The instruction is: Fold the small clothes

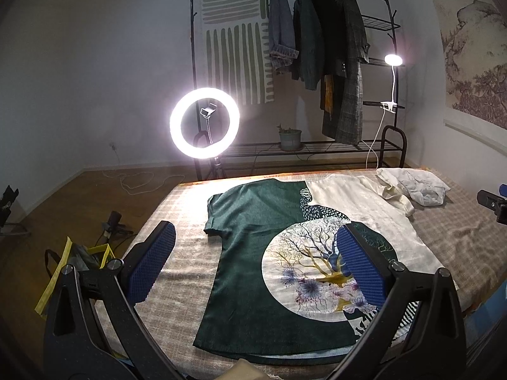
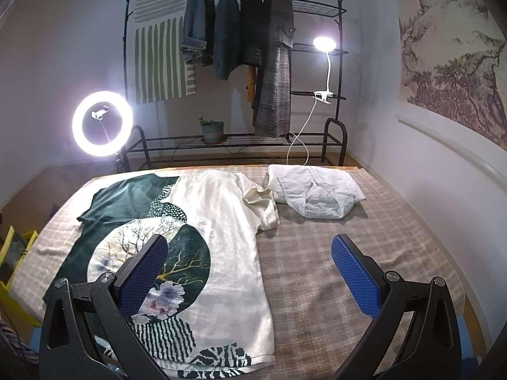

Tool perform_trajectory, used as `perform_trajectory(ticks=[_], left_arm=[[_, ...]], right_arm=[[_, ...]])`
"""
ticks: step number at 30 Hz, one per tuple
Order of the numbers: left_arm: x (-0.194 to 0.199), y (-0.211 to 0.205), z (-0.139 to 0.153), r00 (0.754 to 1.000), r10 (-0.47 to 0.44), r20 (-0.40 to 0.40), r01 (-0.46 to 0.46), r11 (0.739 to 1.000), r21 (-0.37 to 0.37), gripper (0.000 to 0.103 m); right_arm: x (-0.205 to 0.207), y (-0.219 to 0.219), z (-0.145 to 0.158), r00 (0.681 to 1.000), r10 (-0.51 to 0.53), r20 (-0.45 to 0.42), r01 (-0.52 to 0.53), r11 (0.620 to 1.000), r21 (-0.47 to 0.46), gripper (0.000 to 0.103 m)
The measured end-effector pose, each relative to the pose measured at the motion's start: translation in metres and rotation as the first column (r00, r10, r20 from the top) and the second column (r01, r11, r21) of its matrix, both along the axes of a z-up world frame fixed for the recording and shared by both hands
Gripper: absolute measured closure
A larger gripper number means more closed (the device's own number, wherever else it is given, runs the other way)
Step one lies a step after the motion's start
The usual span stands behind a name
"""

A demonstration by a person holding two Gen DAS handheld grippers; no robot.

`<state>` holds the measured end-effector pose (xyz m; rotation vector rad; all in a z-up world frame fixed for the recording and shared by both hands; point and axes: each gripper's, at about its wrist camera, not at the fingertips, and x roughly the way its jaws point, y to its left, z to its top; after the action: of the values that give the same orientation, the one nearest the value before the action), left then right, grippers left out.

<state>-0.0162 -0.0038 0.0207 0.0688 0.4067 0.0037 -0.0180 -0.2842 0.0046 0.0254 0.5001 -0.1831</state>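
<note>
The T-shirt (image 2: 221,221) is seen as smooth woven cloth, its cream half faintly lustrous and its green half (image 1: 250,221) matt and finely grained. The white garment (image 2: 317,190) is shown as crumpled matt cloth. The bed cover (image 2: 332,253) is rendered as a coarse, matt checked weave. The finger pads (image 1: 361,262) are covered in ribbed blue rubber, set on matt black plastic. The clothes rack (image 2: 339,63) is made of thin black metal, and the floor (image 1: 63,196) is laid in wood.

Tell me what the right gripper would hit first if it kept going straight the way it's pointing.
Most likely the bare plaid bedspread. The right gripper is open, pointing down at the bed just right of the shirt. Its left finger overlaps the shirt's print, so that side might brush the shirt first; depth is unclear.
</note>
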Motion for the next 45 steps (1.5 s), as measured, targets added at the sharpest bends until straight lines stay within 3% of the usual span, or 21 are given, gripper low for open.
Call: perform_trajectory(ticks=[45], left_arm=[[-0.0012, 0.0046, -0.0037, 1.0, 0.0, -0.013, 0.0, 1.0, -0.004, 0.0]], right_arm=[[0.0006, -0.002, -0.0012, 1.0, -0.002, 0.013, 0.002, 0.999, 0.04, 0.0]])
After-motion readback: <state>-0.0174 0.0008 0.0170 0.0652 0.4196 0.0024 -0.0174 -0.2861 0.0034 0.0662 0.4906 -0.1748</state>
